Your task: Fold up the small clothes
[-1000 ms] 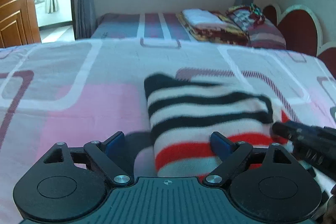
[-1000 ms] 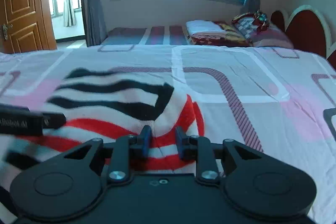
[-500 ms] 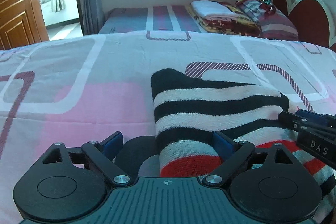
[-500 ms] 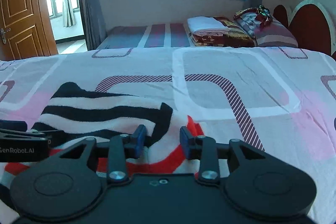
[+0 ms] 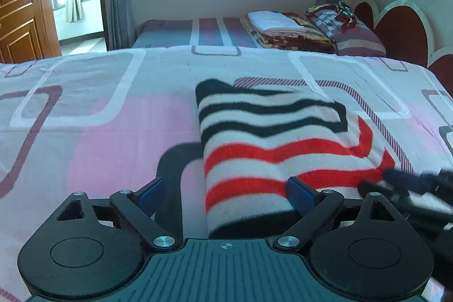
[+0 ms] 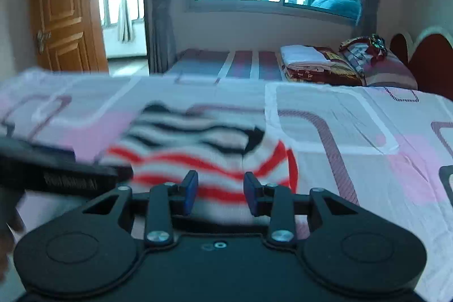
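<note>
A folded knit garment with black, white and red stripes lies flat on the pink patterned bed sheet. My left gripper hovers open and wide at its near left corner. One pad is over the sheet, the other over the red stripes, and neither presses. My right gripper is open a little way above the garment at its near right side, with nothing pinched between its pads. Each gripper shows blurred in the other's view: the right gripper low right, the left gripper at the left.
A second bed beyond holds a stack of folded blankets and a pillow. A red headboard stands at the right, a wooden door at the left, a window at the back.
My right gripper's jaws have widened and come off the garment's red edge, and the gripper has pulled back and up. My left gripper stayed open and drew back slightly.
</note>
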The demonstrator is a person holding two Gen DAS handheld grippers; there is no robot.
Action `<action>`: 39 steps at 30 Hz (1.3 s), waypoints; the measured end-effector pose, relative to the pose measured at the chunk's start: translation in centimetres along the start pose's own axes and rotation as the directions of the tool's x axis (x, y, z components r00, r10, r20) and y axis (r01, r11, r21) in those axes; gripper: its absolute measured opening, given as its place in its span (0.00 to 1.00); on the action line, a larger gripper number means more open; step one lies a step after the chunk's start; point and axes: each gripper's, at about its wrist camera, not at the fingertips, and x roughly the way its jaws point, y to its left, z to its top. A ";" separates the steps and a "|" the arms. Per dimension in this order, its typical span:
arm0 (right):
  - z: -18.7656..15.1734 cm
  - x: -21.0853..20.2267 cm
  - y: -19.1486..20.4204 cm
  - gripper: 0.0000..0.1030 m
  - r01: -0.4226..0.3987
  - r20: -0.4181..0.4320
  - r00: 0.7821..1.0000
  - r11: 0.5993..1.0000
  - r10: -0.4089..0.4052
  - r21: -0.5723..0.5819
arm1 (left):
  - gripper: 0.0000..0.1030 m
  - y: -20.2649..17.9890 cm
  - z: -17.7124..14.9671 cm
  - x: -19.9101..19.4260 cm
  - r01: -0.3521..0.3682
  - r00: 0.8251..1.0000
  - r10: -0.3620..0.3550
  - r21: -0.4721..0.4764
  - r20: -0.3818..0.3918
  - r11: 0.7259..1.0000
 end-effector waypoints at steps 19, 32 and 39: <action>-4.1 -4.0 0.9 0.35 0.024 -0.019 1.000 0.999 -0.024 0.032 | 0.89 -1.5 -3.9 -4.4 0.017 1.000 -0.017 0.082 -0.002 0.996; -6.9 -4.9 2.3 0.34 0.117 -0.138 0.982 0.988 -0.130 -0.102 | 0.95 -1.3 -6.5 -5.6 0.038 0.998 -0.031 0.135 -0.054 0.990; -6.6 -4.7 1.2 0.34 0.100 -0.203 0.972 0.989 -0.121 -0.113 | 0.95 -1.4 -6.6 -5.4 0.037 0.998 -0.029 0.132 -0.060 0.990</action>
